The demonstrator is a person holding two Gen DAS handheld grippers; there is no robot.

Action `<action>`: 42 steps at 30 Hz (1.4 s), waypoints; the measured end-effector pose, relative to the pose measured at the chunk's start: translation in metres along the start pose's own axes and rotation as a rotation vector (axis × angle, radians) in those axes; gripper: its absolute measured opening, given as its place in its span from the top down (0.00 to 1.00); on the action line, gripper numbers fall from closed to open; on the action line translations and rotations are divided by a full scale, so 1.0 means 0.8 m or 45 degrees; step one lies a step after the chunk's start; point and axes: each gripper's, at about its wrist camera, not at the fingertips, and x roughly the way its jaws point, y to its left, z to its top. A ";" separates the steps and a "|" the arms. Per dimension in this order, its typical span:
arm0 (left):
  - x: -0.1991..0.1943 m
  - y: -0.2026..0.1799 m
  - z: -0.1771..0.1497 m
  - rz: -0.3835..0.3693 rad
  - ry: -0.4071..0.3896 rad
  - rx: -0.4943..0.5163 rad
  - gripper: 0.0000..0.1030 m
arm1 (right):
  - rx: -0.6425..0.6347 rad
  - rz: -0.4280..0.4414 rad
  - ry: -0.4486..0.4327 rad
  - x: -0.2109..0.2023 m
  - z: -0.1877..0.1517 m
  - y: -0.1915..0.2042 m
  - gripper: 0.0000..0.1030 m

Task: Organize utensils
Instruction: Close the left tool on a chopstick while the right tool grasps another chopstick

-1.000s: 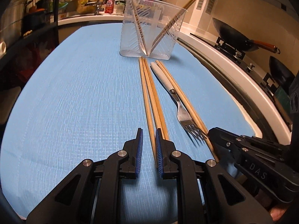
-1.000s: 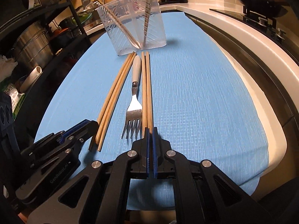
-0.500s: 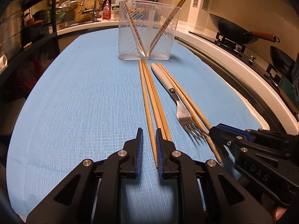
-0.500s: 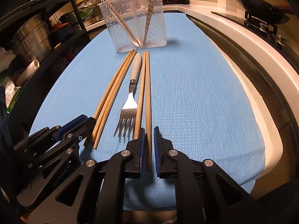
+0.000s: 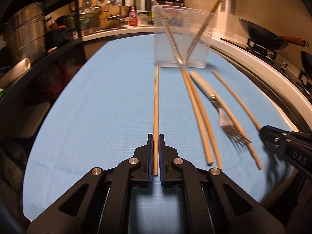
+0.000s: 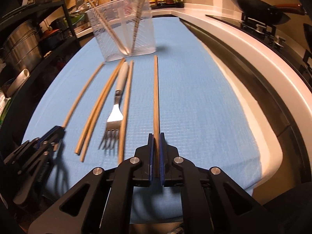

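The left claw (image 5: 155,142), at the bottom centre of its frame, is closed narrowly on one wooden chopstick (image 5: 156,105) that runs straight ahead between its blue pads; the right claw (image 6: 155,142) grips a second chopstick (image 6: 155,97) the same way in its own view. Each held stick appears raised off the blue cloth covering the desk (image 5: 109,101), though the blur makes contact hard to judge. Right of the left claw's stick lie a touching pair of chopsticks (image 5: 200,117), a fork (image 5: 218,105) with a pale handle and steel tines, and a single chopstick (image 5: 236,120) just beside it. At the upper centre stands a clear plastic holder (image 5: 181,39), ribbed and slightly tapered, already holding two crossed chopsticks. The step in hand looks like carrying one stick in each claw to that holder. The next move likely calls for tipping each stick toward upright and clearing the rim before letting go. The sticks are slim, smooth, round rods; the cloth shows a fine woven grid.
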 end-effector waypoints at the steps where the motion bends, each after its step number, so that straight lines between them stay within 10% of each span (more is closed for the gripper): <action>1: -0.001 0.002 -0.001 0.013 -0.005 -0.008 0.95 | 0.008 -0.010 0.001 0.001 0.000 -0.002 0.95; 42: 0.000 -0.005 -0.011 0.147 -0.156 -0.039 0.95 | -0.085 -0.024 -0.043 0.000 -0.005 0.017 0.95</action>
